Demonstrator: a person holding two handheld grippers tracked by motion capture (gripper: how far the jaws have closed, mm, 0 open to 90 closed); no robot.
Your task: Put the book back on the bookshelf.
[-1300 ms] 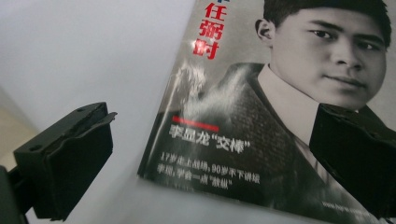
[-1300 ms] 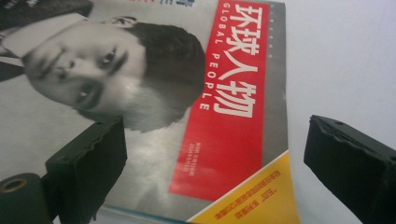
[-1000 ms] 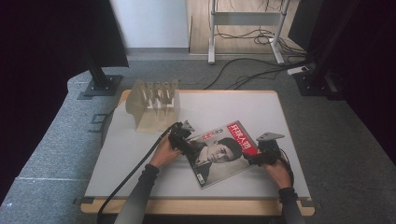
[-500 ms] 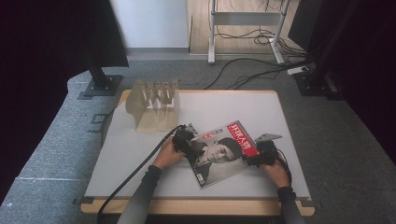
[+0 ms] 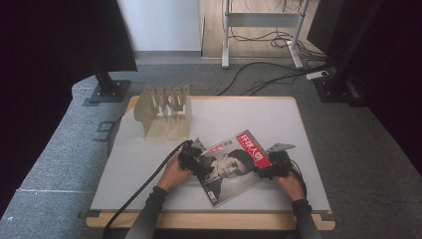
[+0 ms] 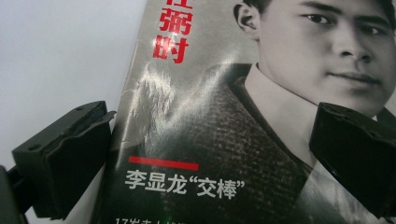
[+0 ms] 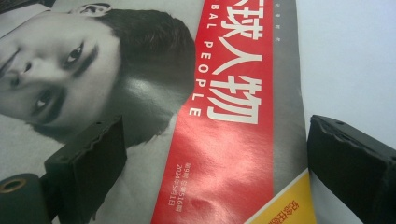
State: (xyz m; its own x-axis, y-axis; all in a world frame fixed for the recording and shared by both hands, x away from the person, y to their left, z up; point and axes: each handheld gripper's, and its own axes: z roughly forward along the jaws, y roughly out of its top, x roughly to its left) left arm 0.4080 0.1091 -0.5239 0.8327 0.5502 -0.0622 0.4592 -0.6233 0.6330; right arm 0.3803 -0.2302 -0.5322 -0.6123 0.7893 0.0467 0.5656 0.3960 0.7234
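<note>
1. Working from the biggest thing down, we start at the table (image 5: 149,164), a pale flat top; a wooden slotted rack (image 5: 164,112) stands at its far left, well apart from our work.

2. Next comes the magazine (image 5: 234,167), lying flat and closed near the front edge of the table, turned at an angle, its spine toward the left hand. We judge it light, thin and floppy: lifted by one edge it would likely sag and fan open. The glossy cover shines in both gripper views, so we expect it to be slippery, and the creasing near the spine tells us it marks easily.

3. Our left gripper (image 5: 191,158) sits at the spine edge; in the left gripper view its jaws stand wide apart, one off the cover on bare table, one over the cover, holding nothing.

4. Our right gripper (image 5: 272,167) sits at the opposite edge by the red title band; its jaws also stand wide, straddling that edge, empty.

5. For a hold, we would favour the spine, where the pages are bound and stiffest, pinching gently to avoid tearing.
</note>
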